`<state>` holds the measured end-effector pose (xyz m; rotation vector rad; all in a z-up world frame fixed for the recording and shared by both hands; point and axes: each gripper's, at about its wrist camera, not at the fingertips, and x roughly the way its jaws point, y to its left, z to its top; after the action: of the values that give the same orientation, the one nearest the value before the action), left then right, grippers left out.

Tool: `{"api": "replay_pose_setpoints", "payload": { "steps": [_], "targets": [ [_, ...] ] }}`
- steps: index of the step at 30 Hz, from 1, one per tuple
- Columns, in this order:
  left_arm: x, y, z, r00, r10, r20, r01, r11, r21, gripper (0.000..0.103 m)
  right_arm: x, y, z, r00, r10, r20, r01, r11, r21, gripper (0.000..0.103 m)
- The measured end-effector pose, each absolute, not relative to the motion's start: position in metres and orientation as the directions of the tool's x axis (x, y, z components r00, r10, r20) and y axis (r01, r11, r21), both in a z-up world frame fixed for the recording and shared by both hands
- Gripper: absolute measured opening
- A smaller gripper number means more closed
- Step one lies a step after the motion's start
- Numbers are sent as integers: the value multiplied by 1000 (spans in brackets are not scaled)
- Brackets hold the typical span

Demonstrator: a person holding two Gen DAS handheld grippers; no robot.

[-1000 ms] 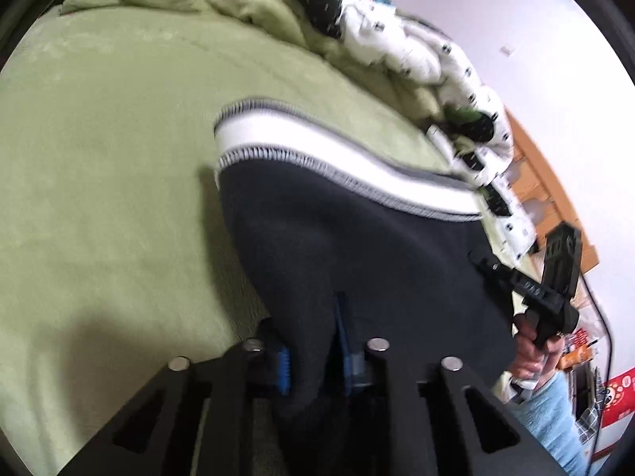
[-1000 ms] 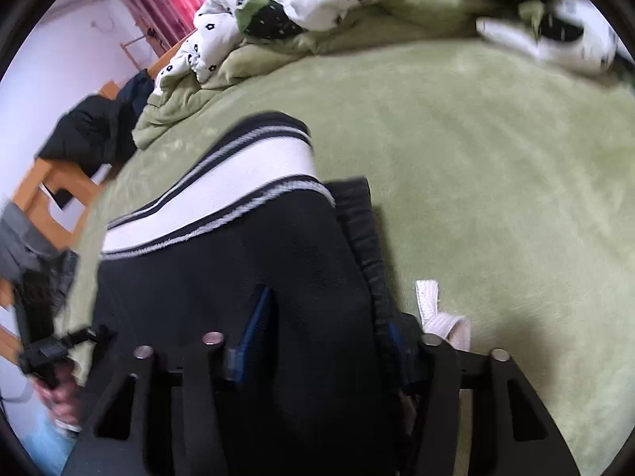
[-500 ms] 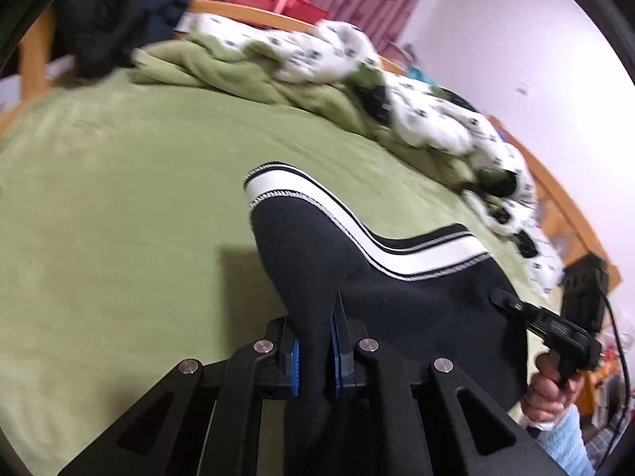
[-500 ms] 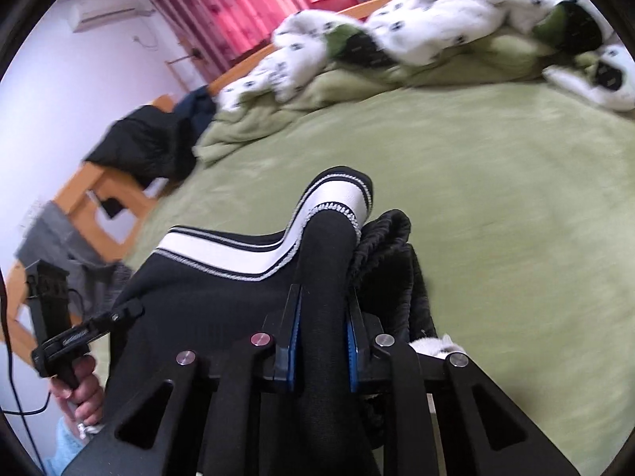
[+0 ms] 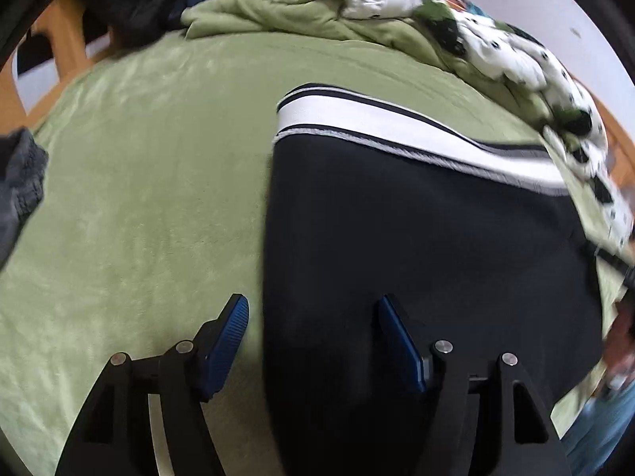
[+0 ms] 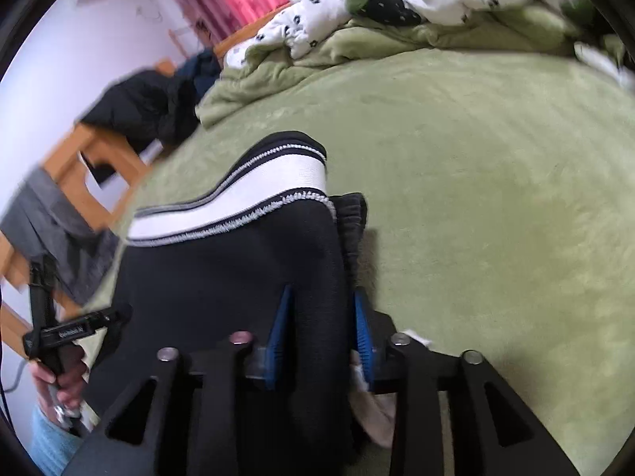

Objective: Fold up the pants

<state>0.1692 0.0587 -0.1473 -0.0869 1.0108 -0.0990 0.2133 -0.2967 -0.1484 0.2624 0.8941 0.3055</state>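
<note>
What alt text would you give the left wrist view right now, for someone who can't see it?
The left gripper hangs open over the edge of black pants with a white striped cuff, lying flat on a green blanket; its jaws have just been opening and the blue pads no longer press the fabric. A rumpled white patterned quilt lies behind.

Left gripper (image 5: 313, 341) angled downward, jaws just spread wide, pads free. Right gripper (image 6: 322, 341) angled downward, jaws just parted slightly, cloth between.
</note>
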Motion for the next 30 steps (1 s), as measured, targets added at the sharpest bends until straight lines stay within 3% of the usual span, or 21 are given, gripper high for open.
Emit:
{"api": "replay_pose_setpoints", "payload": {
  "steps": [3,5,8,10,11,13,14,16,20,23,30],
  "targets": [
    [158,66,-143,544,-88,-835,43,996,-77,68,203,-298,-118,659,304,-688,-160,950,267,36],
    [153,75,-143,542,-86,-836,30,996,-83,68,211,-296,-104,682,290,-672,-168,956,242,45],
    [151,87,-139,536,-100,-839,8,994,-113,68,239,-286,-103,663,278,-695,-161,960,231,45],
    [149,95,-139,536,-98,-838,-6,993,-119,68,266,-274,-116,627,270,-731,-149,962,227,40],
    [146,100,-136,543,-99,-834,-13,992,-126,68,277,-269,-126,604,287,-744,-156,957,243,22],
    [139,105,-133,551,-100,-829,-11,992,-126,68,281,-262,-128,623,279,-731,-172,960,220,15],
    [135,109,-130,560,-105,-822,-6,991,-131,68,276,-264,-117,649,293,-702,-196,956,218,14],
    [130,112,-128,565,-142,-813,4,986,-169,68,262,-282,-100,697,380,-609,-199,918,344,14],
    [124,104,-130,545,-203,-813,61,977,-203,68,278,-277,-141,632,221,-743,-95,973,209,15],
    [103,92,-123,557,-210,-803,153,977,-149,68,278,-281,-142,636,188,-749,-90,981,169,22],
    [32,60,-123,491,-302,-817,386,916,-107,68,217,-283,-106,650,196,-735,-97,980,175,22]
  ]
}}
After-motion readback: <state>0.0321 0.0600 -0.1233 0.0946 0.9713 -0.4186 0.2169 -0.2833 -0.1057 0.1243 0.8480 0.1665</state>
